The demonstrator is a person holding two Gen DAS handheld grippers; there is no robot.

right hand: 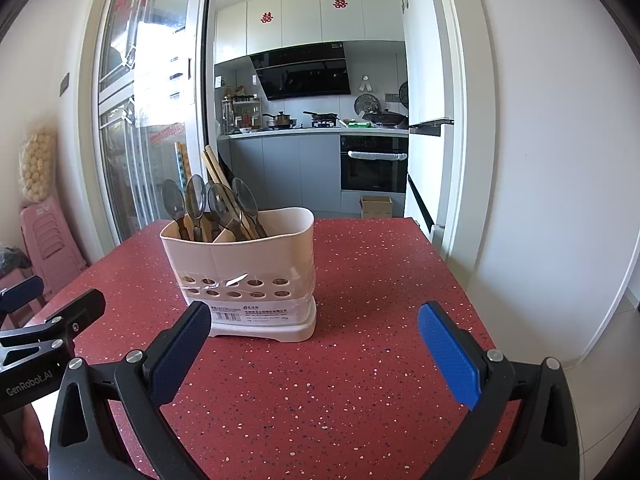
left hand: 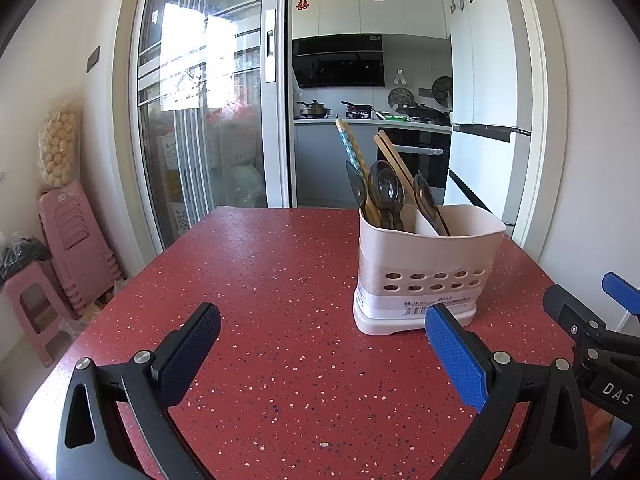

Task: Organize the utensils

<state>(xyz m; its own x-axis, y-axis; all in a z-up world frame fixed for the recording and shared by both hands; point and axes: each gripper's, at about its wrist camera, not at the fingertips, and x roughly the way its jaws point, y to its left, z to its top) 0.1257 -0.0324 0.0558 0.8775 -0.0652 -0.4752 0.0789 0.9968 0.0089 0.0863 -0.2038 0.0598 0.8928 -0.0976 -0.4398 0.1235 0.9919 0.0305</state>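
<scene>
Tabletop surface: a red speckled stone-look table (left hand: 280, 264) (right hand: 360, 280) fills the lower part of both wrist views and carries all task items.

Holder: a cream plastic utensil caddy with two compartments and rows of oval drain holes (left hand: 428, 264) (right hand: 244, 268) stands upright on the table. In the left wrist view it sits ahead and to the right of the tool; in the right wrist view it sits ahead and to the left. A white barcode label runs across its lower front.

Left gripper (left hand: 322, 334): black frame with blue textured pads. The fingers are spread wide apart with nothing between them, hovering above bare tabletop near the front edge. Its right pad (left hand: 454, 354) overlaps the caddy base in the picture; contact cannot be confirmed.

Right gripper (right hand: 314, 330): same construction, fingers likewise spread wide and empty. Its left pad (right hand: 180, 356) overlaps the caddy's lower front corner in the picture; contact cannot be confirmed.

Contents: several dark translucent spoons with wooden handles (left hand: 386, 192) (right hand: 218, 202) stand bowl-up in the caddy. Plain wooden chopsticks (left hand: 394, 160) (right hand: 214, 170) and a blue-patterned chopstick pair (left hand: 352, 146) (right hand: 182, 164) lean in the caddy behind the spoons. One spoon (left hand: 426, 200) occupies the compartment on the caddy's right side in the left wrist view.
</scene>
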